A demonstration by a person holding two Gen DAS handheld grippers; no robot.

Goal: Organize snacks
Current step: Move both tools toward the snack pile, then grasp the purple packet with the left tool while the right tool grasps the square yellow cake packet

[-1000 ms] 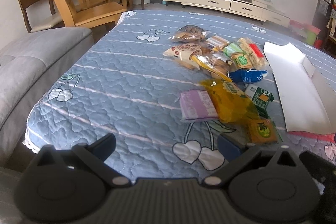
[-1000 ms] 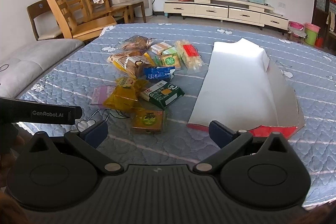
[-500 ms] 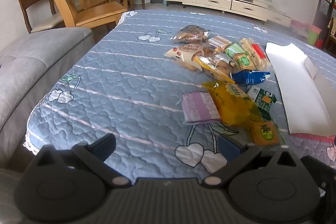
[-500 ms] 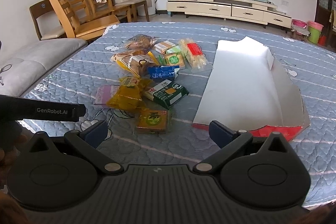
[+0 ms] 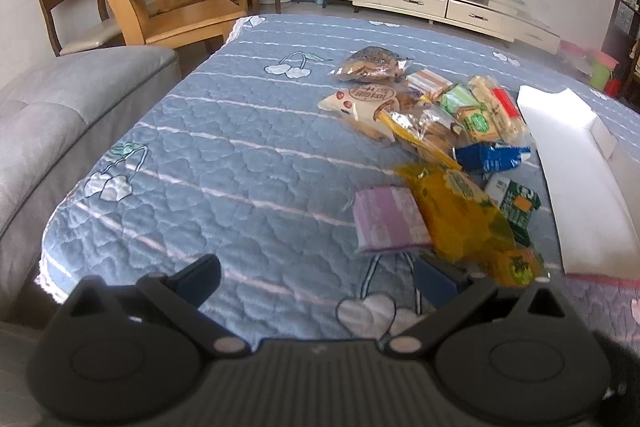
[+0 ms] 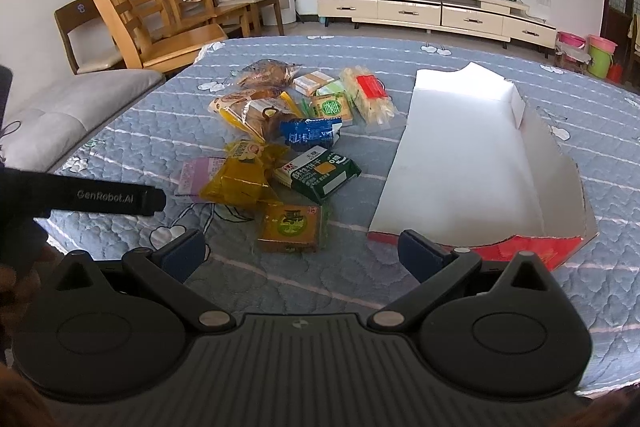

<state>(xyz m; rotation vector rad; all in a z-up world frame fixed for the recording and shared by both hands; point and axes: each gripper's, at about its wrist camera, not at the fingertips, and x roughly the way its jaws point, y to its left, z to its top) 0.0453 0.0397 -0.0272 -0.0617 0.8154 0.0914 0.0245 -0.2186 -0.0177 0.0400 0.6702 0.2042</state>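
Note:
A heap of snack packets lies on the blue quilted table (image 5: 224, 163): a purple packet (image 5: 390, 219), a yellow bag (image 5: 456, 211), a green box (image 6: 318, 173), an orange square packet (image 6: 291, 229), a blue packet (image 6: 310, 133) and several bread and biscuit packs behind. A white open box (image 6: 472, 163) lies to their right. My left gripper (image 5: 316, 281) is open and empty, just short of the purple packet. My right gripper (image 6: 300, 257) is open and empty, just short of the orange packet. The left gripper's body also shows in the right wrist view (image 6: 100, 197).
A grey sofa (image 5: 44, 131) stands at the table's left edge. Wooden chairs (image 5: 160, 7) stand behind it. A low cream cabinet (image 6: 432, 13) runs along the far wall. Plastic buckets (image 6: 600, 55) stand at the far right.
Both grippers have moved forward a little toward the snack heap. Both stayed open and empty.

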